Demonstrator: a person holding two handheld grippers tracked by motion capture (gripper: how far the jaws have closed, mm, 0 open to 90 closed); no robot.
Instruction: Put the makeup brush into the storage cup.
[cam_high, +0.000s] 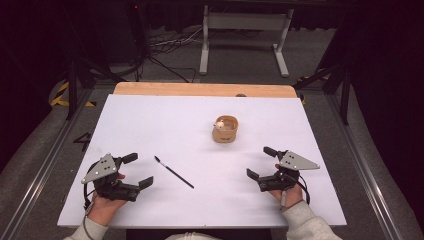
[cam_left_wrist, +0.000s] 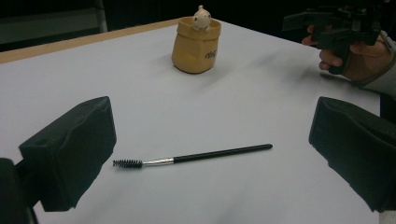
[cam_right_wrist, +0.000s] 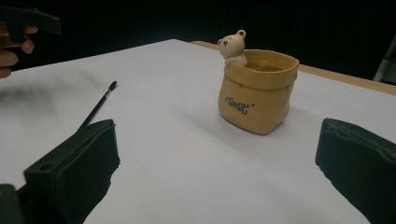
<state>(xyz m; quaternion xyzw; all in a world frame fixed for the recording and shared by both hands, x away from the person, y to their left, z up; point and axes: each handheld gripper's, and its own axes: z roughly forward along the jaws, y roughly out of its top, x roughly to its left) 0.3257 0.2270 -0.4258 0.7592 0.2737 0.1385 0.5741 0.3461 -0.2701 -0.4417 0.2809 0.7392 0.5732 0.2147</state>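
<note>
Meanwhile, left tongs (cam_high: 141, 170) and right tongs (cam_high: 261, 162) are resting spread on the white table (cam_high: 150, 120), flanking a mascara brush (cam_high: 173, 172) and bear pot (cam_high: 225, 129).

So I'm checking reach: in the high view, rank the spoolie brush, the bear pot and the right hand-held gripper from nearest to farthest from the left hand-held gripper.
From the left hand-held gripper:
1. Spoolie brush, lying just to its right on the white table.
2. Bear pot, farther back, right of centre.
3. Right hand-held gripper, across the table on the near right.
</note>
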